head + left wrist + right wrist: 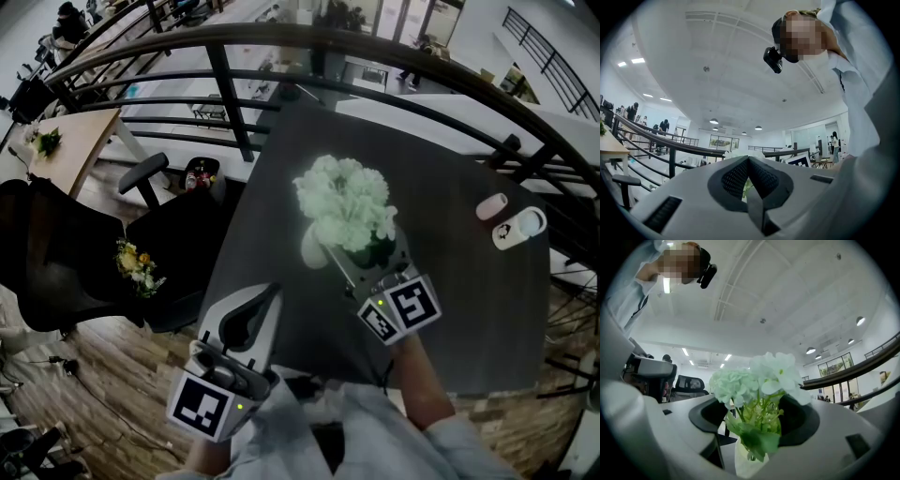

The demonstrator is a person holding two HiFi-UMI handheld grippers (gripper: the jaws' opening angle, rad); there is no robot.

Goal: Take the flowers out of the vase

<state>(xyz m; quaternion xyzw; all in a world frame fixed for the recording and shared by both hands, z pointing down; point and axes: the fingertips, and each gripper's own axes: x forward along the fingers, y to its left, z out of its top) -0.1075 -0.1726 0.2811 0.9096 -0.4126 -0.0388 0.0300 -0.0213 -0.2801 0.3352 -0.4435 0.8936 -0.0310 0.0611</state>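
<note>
The vase [748, 461] is mostly hidden. In the right gripper view only its white upper part shows, low between the jaws and cut off by the lower edge. In the head view the blooms and jaws cover nearly all of it.

It holds the flowers [754, 380], pale white-green heads on green stems. They stand in the gap of the right hand-held gripper [755, 416]. Its jaws are wide apart, one on each side of the stems, and no contact with them can be made out.

The left hand-held gripper [748, 160] has its jaws together on nothing. A sliver of pale bloom shows past its pads. It hangs over the near edge of the dark bench [469, 309], well short of the flowers [343, 195] and to the left of the right hand-held gripper.

Far to the right of the right hand-held gripper, two small pale things [511, 220] lie on the bench, too blurred to name. To the left of the left hand-held gripper, a black chair [183, 246] carries a small bouquet [139, 265].
</note>
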